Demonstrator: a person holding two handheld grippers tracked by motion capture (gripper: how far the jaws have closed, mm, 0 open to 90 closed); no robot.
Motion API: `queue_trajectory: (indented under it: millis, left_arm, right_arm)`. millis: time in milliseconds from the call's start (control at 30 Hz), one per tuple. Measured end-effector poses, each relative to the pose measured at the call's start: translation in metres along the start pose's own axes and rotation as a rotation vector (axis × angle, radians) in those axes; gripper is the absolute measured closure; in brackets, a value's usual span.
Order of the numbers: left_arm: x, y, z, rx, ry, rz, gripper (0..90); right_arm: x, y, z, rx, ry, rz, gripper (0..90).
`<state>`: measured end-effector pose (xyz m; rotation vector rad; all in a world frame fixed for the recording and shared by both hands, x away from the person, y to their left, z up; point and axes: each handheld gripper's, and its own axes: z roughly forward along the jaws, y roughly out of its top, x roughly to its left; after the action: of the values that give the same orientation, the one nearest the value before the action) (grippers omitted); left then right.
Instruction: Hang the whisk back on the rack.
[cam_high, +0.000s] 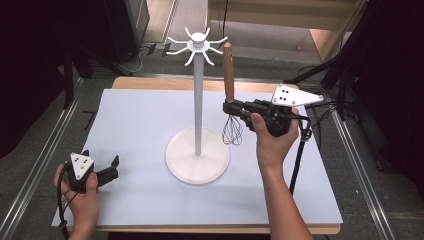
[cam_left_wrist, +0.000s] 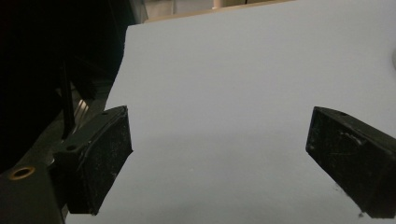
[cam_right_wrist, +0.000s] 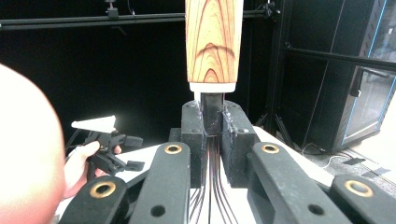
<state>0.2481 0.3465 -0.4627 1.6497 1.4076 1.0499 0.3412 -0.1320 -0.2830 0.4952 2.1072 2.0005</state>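
So the right gripper (cam_high: 229, 106) is clamped on a whisk (cam_high: 229, 75), jaws pinched tight on the dark neck right under the wooden handle, with the handle standing straight up above the jaws and the wire loops hanging below them. In the right gripper view the top of the handle runs out of frame, and the wires drop behind the gripper's own black arms, so you can't see the bottom of the loops there. Just beside those jaws, on the side toward the other hand, stands a white rack (cam_high: 198, 100) with a round base and a ring of hooks on top; the handle's tip sits near one hook, but I honestly can't tell from above whether it touches or is just close. The left gripper (cam_high: 101, 164) is well apart from all that, held low over the pale table sheet (cam_high: 135, 125) with its jaws spread wide and nothing between them, just bare sheet in the left gripper view. A pale blurry blob, way too out of focus to identify, covers the lower left of the right gripper view, and the room behind the whisk there is mostly black.
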Motion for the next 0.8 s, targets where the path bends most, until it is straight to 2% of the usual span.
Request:
queue_trajectory:
  millis: [800]
  left_arm:
    - [-0.0006, 0.0001, 0.0000, 0.002, 0.000, 0.002, 7.3]
  right_arm:
    - [0.0012, -0.0063, 0.0079, 0.005, -0.002, 0.000, 82.6]
